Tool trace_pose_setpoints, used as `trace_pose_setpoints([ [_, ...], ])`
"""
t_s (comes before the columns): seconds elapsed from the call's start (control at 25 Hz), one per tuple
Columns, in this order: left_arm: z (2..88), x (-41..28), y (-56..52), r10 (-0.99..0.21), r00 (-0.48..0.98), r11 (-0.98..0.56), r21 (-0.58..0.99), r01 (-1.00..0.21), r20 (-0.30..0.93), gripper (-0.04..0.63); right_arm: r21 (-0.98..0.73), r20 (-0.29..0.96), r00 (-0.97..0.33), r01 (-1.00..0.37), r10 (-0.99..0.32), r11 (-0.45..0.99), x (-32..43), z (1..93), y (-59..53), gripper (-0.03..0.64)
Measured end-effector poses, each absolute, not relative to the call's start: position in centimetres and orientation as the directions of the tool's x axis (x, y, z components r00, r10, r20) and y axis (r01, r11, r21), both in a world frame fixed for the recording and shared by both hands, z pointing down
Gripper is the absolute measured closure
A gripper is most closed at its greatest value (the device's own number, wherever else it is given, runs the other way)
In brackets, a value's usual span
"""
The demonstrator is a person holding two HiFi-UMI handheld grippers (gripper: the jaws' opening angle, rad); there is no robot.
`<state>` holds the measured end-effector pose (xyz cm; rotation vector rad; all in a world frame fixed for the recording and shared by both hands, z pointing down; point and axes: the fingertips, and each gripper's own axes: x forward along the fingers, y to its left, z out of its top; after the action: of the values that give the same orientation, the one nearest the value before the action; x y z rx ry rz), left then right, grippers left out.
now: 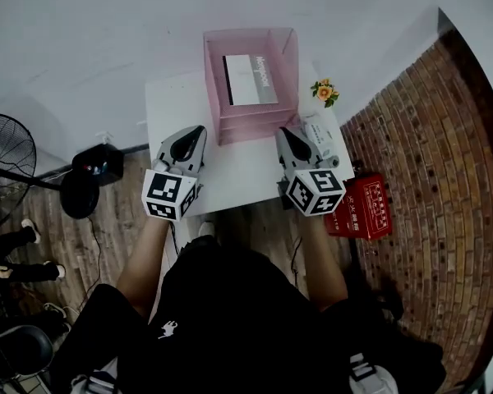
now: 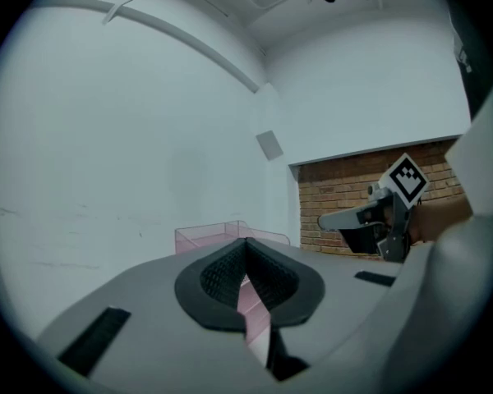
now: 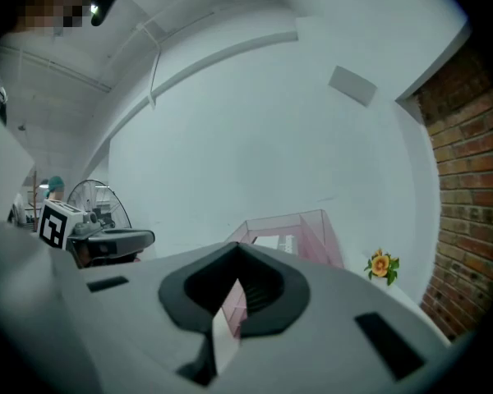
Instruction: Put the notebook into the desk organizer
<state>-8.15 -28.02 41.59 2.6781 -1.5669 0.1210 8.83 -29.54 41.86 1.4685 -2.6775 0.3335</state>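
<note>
Pink translucent plastic desk organizer [image 1: 251, 126] stands at the far end of the white rectangular table [image 1: 234, 179], open at the top. The white-and-grey notebook with a dark spine [image 1: 249, 80] is already inside it, cover facing my head camera. I cannot tell whether it leans on the back wall or lies flat.

Left gripper [image 1: 200, 130]: held over the near half of the table, pointing level at the organizer and clearly apart from it. Its own view shows the jaws clenched tip to tip with nothing gripped. Only the pink of the organizer shows through the slit behind the tips.

Right gripper [image 1: 284, 131]: same posture on the other side, tilted slightly downward. The jaws are closed together and empty. Its view looks past them at the organizer, with the notebook's pale cover visible inside. Neither gripper touches the other or the organizer.

Surroundings:
- A small yellow-orange flower with green leaves [image 1: 324, 92] sits at the table's far right corner, just beside the organizer.
- A red box [image 1: 360, 208] lies on the wooden floor right of the table, against the brick wall [image 1: 444, 162].
- A black pedestal fan [image 1: 4, 158] stands well off to the left.
</note>
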Motion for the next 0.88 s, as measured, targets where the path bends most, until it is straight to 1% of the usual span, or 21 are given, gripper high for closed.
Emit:
trace_pose_setpoints([
  [0.2, 41.0, -6.4, -24.7, -0.897, 0.435, -0.438, -0.017, -0.899, 0.081, 0.592, -0.134, 0.139, -0.587, -0.809, -0.797, 0.573, 10.9, 40.8, -26.3, 0.615],
  [0.48, 40.5, -4.8, -19.6, -0.936, 0.344, -0.346, -0.018, -0.938, 0.071, 0.592, -0.141, 0.120, -0.620, -0.784, -0.775, 0.605, 14.4, 40.5, -21.9, 0.615],
  [0.68, 40.5, -3.6, -15.7, -0.949, 0.305, -0.309, -0.044, -0.950, 0.082, 0.592, -0.141, 0.098, -0.649, -0.760, -0.755, 0.635, 16.0, 40.3, -18.4, 0.615],
  [0.88, 40.3, -2.4, -12.4, -0.954, 0.290, -0.294, -0.053, -0.954, 0.076, 0.592, -0.156, 0.076, -0.643, -0.763, -0.762, 0.627, 17.7, 40.1, -15.6, 0.615],
])
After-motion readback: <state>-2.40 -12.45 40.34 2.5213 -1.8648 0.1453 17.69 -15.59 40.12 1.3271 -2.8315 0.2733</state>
